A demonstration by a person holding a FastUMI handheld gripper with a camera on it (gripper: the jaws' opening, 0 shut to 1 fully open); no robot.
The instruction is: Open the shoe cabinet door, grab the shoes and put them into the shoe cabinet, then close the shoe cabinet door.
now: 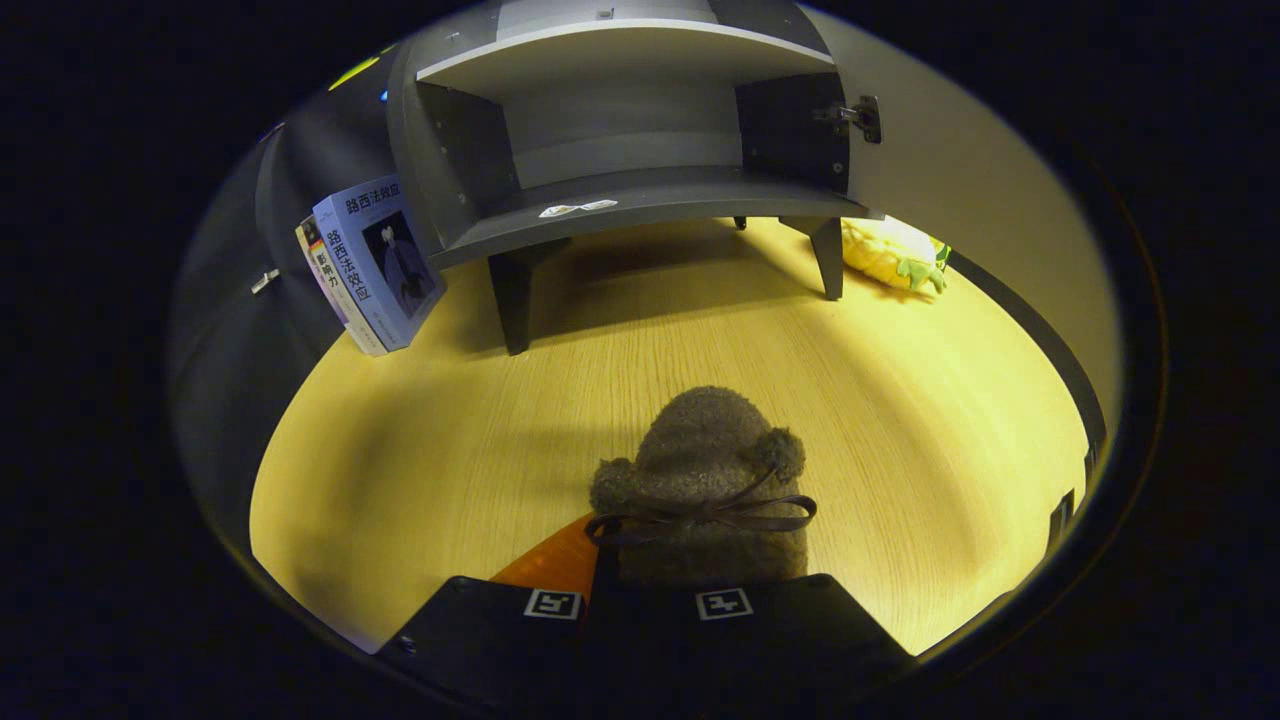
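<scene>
The shoe [705, 480], fuzzy with pom-poms and a bow, is held between the fingers of the gripper [640, 600], above the wooden floor [420, 450]. Beyond it the shoe cabinet [630, 140] stands open. Books [370, 265] lean beside the cabinet; a plush toy [890, 255] lies behind its leg.

Fuzzy brown shoe [705, 470] before open shoe cabinet [630, 150]
</scene>
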